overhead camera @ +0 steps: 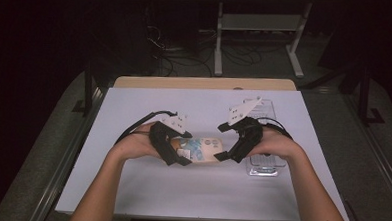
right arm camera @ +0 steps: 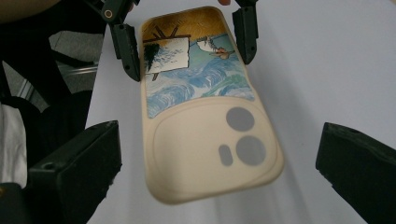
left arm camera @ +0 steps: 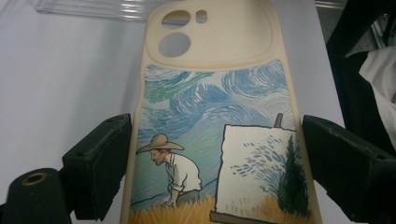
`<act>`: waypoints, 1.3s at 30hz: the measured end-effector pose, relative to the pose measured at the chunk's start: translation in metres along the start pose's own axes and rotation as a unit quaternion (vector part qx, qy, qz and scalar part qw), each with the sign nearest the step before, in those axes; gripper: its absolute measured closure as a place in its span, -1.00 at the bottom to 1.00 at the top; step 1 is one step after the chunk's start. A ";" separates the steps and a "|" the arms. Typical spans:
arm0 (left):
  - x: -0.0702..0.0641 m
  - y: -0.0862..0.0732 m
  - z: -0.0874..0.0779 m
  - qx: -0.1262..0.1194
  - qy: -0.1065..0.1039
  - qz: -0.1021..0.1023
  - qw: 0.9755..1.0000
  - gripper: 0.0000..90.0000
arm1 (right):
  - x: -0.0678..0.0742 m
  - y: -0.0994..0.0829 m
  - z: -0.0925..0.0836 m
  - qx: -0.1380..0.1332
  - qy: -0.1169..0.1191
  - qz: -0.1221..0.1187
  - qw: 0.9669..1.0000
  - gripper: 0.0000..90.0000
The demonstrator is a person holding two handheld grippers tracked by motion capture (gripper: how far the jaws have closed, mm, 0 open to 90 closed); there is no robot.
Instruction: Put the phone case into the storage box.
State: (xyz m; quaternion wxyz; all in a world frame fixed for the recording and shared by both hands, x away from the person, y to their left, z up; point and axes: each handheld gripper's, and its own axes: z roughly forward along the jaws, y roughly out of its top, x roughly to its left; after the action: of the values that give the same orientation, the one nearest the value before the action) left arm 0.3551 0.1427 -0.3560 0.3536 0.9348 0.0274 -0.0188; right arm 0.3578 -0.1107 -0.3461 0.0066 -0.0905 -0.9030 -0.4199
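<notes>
A cream phone case [overhead camera: 202,150] printed with a painting of a man in a straw hat hangs just above the white table cover. My left gripper [overhead camera: 179,152] is shut on its painted end, one jaw pressed on each long side [left arm camera: 217,163]. In the right gripper view the left gripper [right arm camera: 187,39] clasps the far end of the phone case [right arm camera: 205,121], which casts a shadow below. My right gripper [overhead camera: 229,153] is open around the camera-hole end [right arm camera: 217,172]. Its jaws stand wide on both sides, apart from the case.
A clear plastic box [overhead camera: 265,166] lies on the white table cover [overhead camera: 180,195] under the right hand, and its edge shows as a clear strip [left arm camera: 93,8]. The wooden table edge [overhead camera: 205,83] runs along the far side. A white stand [overhead camera: 258,23] and cables are on the floor beyond.
</notes>
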 end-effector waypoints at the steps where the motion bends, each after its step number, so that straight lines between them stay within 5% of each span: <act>1: -0.001 0.001 0.001 0.001 -0.001 0.001 1.000 -0.75 | 0.001 0.001 0.001 0.003 0.003 0.002 1.000 -1.00; 6: -0.005 0.006 0.003 0.004 -0.004 0.015 1.000 -0.75 | 0.001 0.002 0.012 0.005 0.011 -0.024 1.000 -1.00; 9: -0.007 0.008 0.003 0.007 -0.005 0.020 1.000 -0.75 | 0.005 0.003 0.016 0.022 0.016 -0.012 1.000 -1.00; 11: -0.008 0.009 0.005 0.005 -0.006 0.018 1.000 -0.75 | 0.004 0.004 0.019 0.017 0.019 -0.027 0.999 -1.00; 39: -0.015 0.017 0.008 0.013 0.000 0.042 0.999 -0.75 | 0.016 0.009 0.045 0.057 0.031 -0.057 0.996 -1.00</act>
State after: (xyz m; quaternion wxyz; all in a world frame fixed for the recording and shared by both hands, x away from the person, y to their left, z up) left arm 0.3408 0.1241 -0.3495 0.3417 0.9397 -0.0126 -0.0042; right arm 0.3470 -0.0677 -0.3671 0.0153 -0.0254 -0.9286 -0.3698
